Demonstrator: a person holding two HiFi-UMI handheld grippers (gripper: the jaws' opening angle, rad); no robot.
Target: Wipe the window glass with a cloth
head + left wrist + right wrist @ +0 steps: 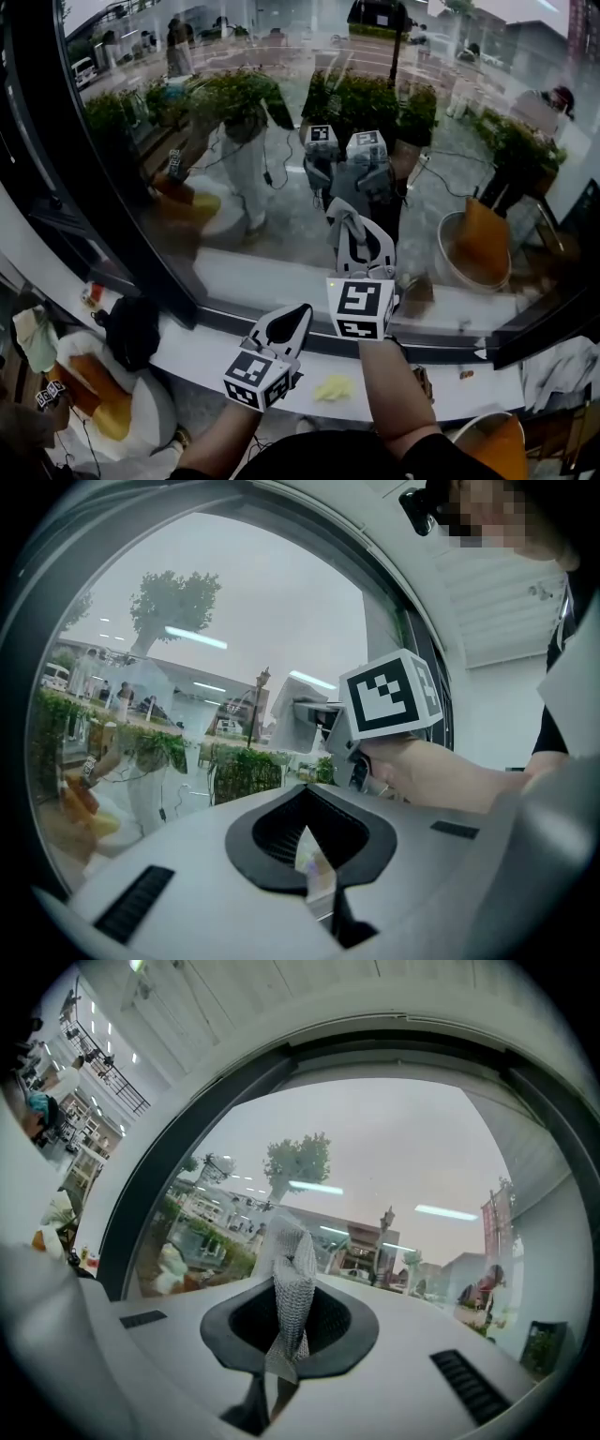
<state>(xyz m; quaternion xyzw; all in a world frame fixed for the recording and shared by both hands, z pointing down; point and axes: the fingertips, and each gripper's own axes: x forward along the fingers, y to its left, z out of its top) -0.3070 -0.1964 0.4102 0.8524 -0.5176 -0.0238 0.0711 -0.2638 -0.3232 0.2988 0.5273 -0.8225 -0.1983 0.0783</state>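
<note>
The left gripper (292, 319), jaws together and empty, hangs below the glass (281, 141), over the sill (202, 352), with its forearm angled up. Right of it, the raised right gripper (364, 242) clamps the grey cloth (339, 219) against the glass's lower part, forearm reaching forward.

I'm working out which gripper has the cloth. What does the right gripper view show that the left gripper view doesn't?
Only the right gripper view: the right gripper seen along its jaws, shut on the grey mesh cloth. Only the left gripper view: the left gripper, jaws together with no cloth, plus the right one's marker cube and the hand holding it. Both: the window glass and trees beyond.
</note>
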